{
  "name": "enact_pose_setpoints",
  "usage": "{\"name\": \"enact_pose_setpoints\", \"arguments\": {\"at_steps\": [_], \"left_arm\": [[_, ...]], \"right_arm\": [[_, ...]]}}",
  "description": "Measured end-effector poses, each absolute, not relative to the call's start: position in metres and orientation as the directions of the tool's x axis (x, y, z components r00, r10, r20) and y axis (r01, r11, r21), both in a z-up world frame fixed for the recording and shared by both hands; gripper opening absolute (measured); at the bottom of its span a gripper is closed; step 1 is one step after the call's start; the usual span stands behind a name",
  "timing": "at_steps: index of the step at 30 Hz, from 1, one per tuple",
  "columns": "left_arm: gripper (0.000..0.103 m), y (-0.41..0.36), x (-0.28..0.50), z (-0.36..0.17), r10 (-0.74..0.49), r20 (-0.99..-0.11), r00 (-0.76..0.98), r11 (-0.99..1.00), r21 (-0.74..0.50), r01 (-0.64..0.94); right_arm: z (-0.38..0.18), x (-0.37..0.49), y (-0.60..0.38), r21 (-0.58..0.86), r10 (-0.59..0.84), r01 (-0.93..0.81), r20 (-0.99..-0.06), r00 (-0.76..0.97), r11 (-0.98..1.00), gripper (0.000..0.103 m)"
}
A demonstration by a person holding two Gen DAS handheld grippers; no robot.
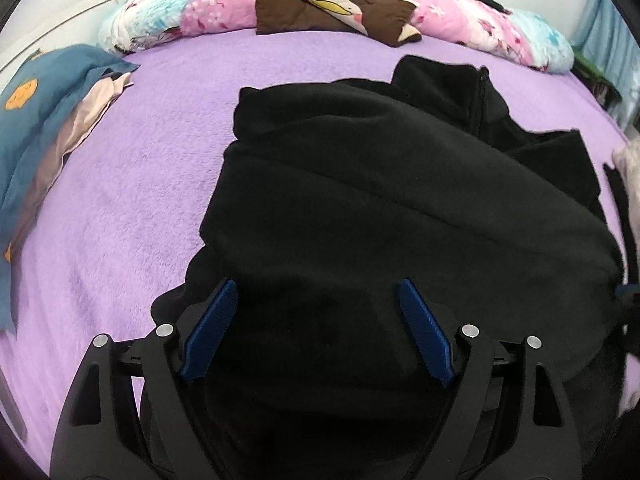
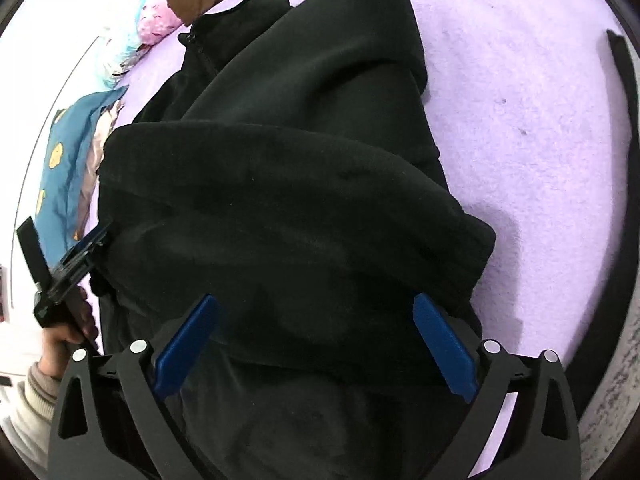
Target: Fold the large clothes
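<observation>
- The black fleece [image 1: 360, 208] lies on the purple bedspread [image 1: 132, 184], partly folded, one thick layer lapped across another; its zipped collar [image 1: 480, 92] points toward 1 o'clock in the left wrist view.
- The left gripper [image 1: 316, 292] hangs over the fleece's near edge, jaws spread wide, blue pads clear of the cloth and nothing pinched between them.
- The right gripper [image 2: 316, 312] is over the fleece [image 2: 280, 184] too, jaws at full spread and empty.
- In the right wrist view, the left gripper [image 2: 86, 246] shows at 9 o'clock by the fleece's edge, with the hand [image 2: 64, 332] that holds it just below.
- A floral duvet [image 1: 208, 12] and a brown cushion [image 1: 332, 4] lie along the far side at 12 o'clock.
- A blue pillow [image 1: 44, 108] sits at 10 o'clock, well apart from the fleece.
</observation>
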State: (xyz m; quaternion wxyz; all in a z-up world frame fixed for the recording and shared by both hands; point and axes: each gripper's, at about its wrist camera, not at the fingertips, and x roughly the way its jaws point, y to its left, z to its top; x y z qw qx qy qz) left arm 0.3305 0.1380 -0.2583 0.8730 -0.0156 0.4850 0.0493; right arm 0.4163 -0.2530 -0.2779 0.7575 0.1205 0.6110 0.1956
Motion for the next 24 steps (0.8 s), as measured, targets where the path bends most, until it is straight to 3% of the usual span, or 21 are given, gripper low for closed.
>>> {"name": "enact_pose_setpoints", "arguments": {"at_steps": [7, 24], "left_arm": [[0.08, 0.142, 0.31, -0.226, 0.061, -0.833, 0.55, 0.991, -0.015, -0.133], [0.08, 0.157, 0.184, -0.185, 0.04, -0.81, 0.585, 0.987, -0.059, -0.149]], "right_arm": [[-0.247, 0.387, -0.245, 0.335, 0.384, -0.22, -0.892, 0.239, 0.916, 0.096], [-0.223, 0.26, -0.276, 0.324, 0.375, -0.21, -0.881, 0.289, 0.922, 0.096]]}}
